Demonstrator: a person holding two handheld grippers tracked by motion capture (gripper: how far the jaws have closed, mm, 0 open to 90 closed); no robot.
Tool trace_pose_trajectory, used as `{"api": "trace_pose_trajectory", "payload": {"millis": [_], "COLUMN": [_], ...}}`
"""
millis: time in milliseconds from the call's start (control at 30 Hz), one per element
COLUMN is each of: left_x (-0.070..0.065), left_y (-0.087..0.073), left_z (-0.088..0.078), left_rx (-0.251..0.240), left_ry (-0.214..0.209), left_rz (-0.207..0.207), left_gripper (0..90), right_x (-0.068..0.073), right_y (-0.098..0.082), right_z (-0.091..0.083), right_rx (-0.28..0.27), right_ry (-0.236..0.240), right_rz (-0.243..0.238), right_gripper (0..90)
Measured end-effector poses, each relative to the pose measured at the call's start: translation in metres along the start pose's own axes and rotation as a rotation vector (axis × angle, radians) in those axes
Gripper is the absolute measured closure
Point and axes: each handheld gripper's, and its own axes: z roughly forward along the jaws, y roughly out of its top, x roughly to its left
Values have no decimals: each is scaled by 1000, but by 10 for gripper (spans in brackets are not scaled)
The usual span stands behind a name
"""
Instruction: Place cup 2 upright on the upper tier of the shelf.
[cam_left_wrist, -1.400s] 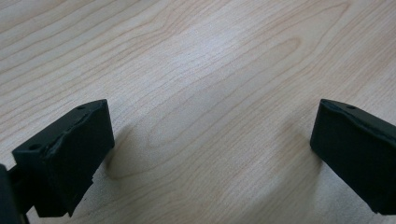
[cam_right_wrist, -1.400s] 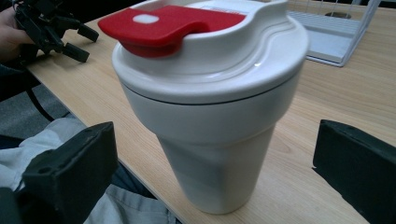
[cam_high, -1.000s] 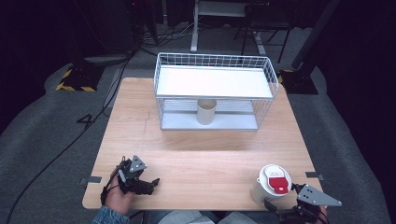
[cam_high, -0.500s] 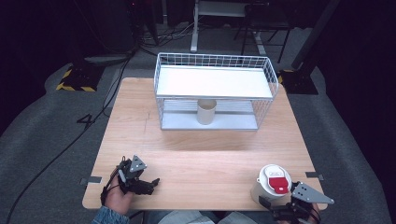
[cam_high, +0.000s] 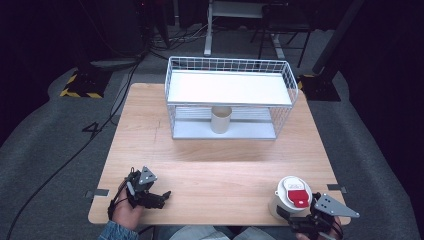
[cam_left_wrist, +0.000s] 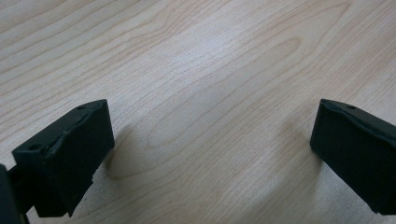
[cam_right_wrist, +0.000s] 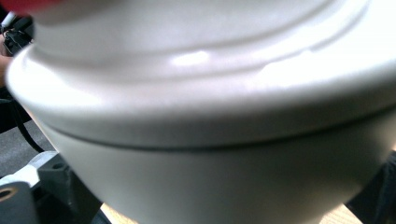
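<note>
Closing my right gripper (cam_high: 292, 216) on the white tub (cam_high: 290, 202) with the red label, I have only begun: its jaws have just been narrowing around the tub, which stands at the near right corner of the table (cam_high: 220, 175), though I cannot tell whether the pads press yet. My left gripper (cam_high: 159, 196) rests spread and empty near the left corner. Lifting and carrying the tub, probably to the wire rack (cam_high: 230, 95) holding a cup (cam_high: 221, 119), all remains.

Glossy white plastic canister (cam_high: 289, 200) on matt wooden table (cam_high: 225, 170).
</note>
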Motion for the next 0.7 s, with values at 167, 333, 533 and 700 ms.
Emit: {"api": "trace_pose_trajectory", "payload": {"millis": [167, 333, 533, 700], "left_x": [0, 0, 0, 0], "left_y": [0, 0, 0, 0], "left_z": [0, 0, 0, 0], "left_rx": [1, 1, -1, -1], "left_ry": [-1, -1, -1, -1], "left_rz": [-2, -2, 0, 0], "left_gripper": [2, 2, 2, 1], "right_x": [-1, 0, 4, 6], "right_y": [0, 1, 2, 4], "right_z": [0, 0, -2, -2], "right_rx": [8, 20, 26, 37], "right_ry": [8, 1, -35, -55], "right_rz": [-8, -25, -55, -60], "right_gripper": [58, 72, 84, 87]}}
